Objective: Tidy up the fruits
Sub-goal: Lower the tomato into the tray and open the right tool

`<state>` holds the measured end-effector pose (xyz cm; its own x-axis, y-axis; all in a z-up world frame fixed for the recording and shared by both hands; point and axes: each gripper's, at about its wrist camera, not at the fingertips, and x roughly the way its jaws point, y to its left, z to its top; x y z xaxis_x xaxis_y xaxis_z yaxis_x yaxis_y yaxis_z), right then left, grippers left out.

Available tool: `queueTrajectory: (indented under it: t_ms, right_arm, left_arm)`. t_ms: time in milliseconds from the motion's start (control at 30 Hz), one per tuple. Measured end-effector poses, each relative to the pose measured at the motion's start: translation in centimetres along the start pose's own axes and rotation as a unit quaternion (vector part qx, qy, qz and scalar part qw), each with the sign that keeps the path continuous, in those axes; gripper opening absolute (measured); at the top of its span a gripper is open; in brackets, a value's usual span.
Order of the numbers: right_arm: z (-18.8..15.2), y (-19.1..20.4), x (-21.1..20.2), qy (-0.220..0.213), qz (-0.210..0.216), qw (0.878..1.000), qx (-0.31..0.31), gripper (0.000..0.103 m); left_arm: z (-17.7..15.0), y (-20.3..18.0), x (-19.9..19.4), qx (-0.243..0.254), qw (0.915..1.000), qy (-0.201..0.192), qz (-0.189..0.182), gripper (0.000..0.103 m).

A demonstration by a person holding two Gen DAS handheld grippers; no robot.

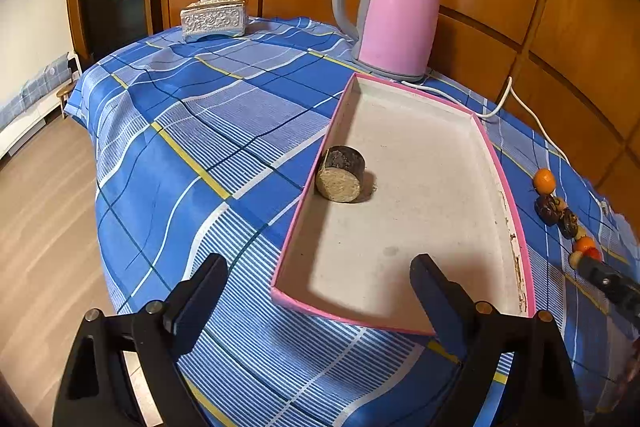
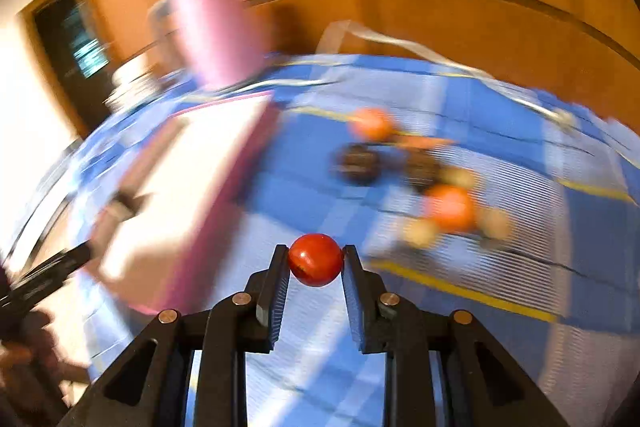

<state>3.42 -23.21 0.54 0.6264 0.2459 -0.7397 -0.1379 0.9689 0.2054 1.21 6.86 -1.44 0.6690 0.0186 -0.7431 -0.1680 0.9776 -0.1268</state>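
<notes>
My left gripper (image 1: pixel 320 261) stands open above the near end of a pink-rimmed white tray (image 1: pixel 498 163), with nothing between its fingers. In the tray lies a dark round chunk with a pale cut face (image 1: pixel 340 175). To the right of the tray, on the cloth, sit an orange fruit (image 1: pixel 544 181), two dark brown fruits (image 1: pixel 547 209) and smaller pieces. My right gripper (image 2: pixel 316 255) is shut on a small red fruit (image 2: pixel 316 259), lifted off the cloth. The right wrist view is blurred; beyond the red fruit it shows oranges (image 2: pixel 450 209), dark fruits (image 2: pixel 356 163) and the tray (image 2: pixel 192 187) at left.
A pink kettle (image 1: pixel 396 15) stands just behind the tray, its white cord (image 1: pixel 512 99) trailing right. A silver tissue box (image 1: pixel 214 19) sits at the far left corner. The blue checked cloth (image 1: pixel 192 115) drops off to wooden floor on the left. Wood panelling backs the table.
</notes>
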Motion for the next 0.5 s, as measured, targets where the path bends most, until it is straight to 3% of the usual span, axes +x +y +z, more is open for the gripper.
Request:
queueTrajectory:
  t_ms: [67,233,367,500]
  right_arm:
    - [0.6,3.4,1.1,0.014,0.039,0.998,-0.046,0.026]
    - [1.5,8.7,3.6,0.041,0.084,0.990,-0.103,0.026]
    - [2.4,10.8,5.3,0.050,0.082,0.989,-0.117,0.027]
    - [2.8,11.8,5.6,0.041,0.084,0.989,-0.114,0.034]
  left_arm:
    - [0.0,0.1,0.0,-0.001,1.0000,0.000,0.000,0.093]
    - [-0.1,0.2,-0.1,0.000,1.0000,-0.003,-0.001,0.093]
    - [-0.1,0.2,-0.2,0.002,1.0000,-0.004,0.001,0.093]
    - [-0.1,0.3,-0.2,0.002,1.0000,-0.003,0.004,0.093]
